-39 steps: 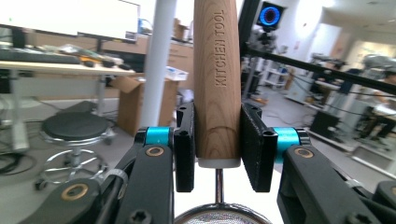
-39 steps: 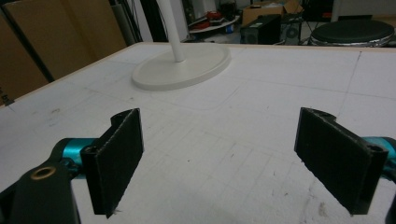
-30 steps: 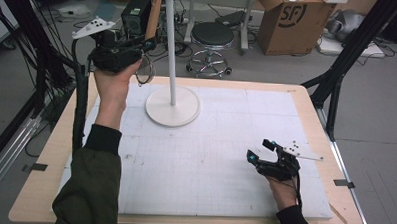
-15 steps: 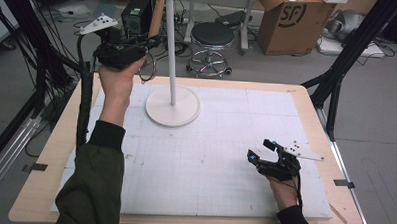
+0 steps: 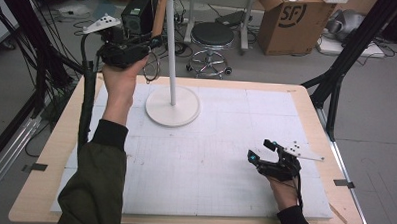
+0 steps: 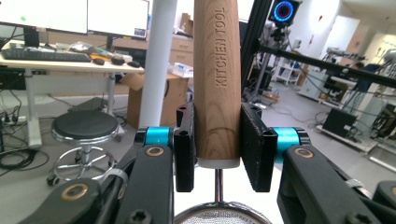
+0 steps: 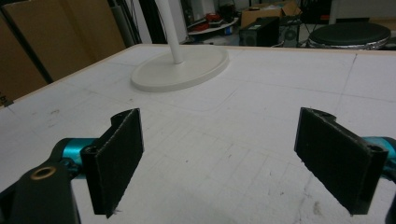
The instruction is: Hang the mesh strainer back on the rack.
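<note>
Wooden handle (image 6: pixel 217 84) clamped upright between left gripper (image 6: pixel 217 154) pads (strainer, seemingly).

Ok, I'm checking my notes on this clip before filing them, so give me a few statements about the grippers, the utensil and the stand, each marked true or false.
1. The left gripper is clamped on a wooden handle stamped KITCHEN TOOL. True.
2. The right gripper holds a spoon. False: its jaws stand wide open above the white table mat with nothing between them.
3. A metal mesh strainer bowl hangs below the handle. True.
4. The white stand lies tipped over. False: it stands upright on its round base.
5. The right gripper is raised beside the stand's pole. False: it is low, near the table's front right corner.
</note>
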Action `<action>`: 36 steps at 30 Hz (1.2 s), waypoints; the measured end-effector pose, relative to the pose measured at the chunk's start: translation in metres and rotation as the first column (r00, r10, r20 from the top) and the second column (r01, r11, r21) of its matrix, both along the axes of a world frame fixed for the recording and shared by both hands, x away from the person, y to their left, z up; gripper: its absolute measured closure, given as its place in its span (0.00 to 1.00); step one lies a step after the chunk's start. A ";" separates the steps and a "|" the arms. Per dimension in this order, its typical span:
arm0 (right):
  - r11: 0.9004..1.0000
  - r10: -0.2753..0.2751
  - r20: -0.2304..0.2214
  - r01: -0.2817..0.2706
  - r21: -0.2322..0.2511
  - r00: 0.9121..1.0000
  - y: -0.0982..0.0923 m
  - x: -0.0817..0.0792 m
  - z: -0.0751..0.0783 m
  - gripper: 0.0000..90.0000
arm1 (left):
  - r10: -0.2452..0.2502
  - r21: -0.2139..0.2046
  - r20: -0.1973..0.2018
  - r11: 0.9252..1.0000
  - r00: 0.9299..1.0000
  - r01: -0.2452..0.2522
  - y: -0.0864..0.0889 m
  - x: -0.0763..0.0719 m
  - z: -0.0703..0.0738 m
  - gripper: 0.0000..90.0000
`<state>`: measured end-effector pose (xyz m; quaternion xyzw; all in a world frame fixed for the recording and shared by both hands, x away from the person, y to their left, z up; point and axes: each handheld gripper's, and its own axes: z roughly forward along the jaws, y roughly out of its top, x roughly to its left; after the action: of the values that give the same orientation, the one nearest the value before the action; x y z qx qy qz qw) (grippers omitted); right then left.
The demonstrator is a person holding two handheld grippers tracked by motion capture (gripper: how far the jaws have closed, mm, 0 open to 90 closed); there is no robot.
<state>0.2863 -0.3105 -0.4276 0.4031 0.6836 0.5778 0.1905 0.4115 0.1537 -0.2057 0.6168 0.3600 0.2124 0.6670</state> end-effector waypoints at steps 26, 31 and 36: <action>1.000 -0.007 -0.005 0.007 -0.015 1.000 -0.001 -0.002 -0.001 0.17 | 0.022 -0.054 0.029 0.998 0.999 -0.020 0.013 -0.006 -0.007 0.77; 1.000 -0.009 0.002 0.009 -0.012 1.000 -0.001 -0.002 -0.001 0.17 | 0.048 -0.036 0.028 0.998 0.998 -0.047 0.006 -0.007 -0.007 0.77; 1.000 -0.009 -0.005 0.009 -0.002 1.000 -0.002 -0.002 0.000 0.17 | 0.072 -0.031 0.028 0.997 0.997 -0.071 0.001 -0.006 -0.007 0.77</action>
<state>0.2838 -0.3121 -0.4279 0.4075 0.6828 0.5752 0.1921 0.4056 0.1549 -0.2130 0.5901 0.3754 0.2396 0.6733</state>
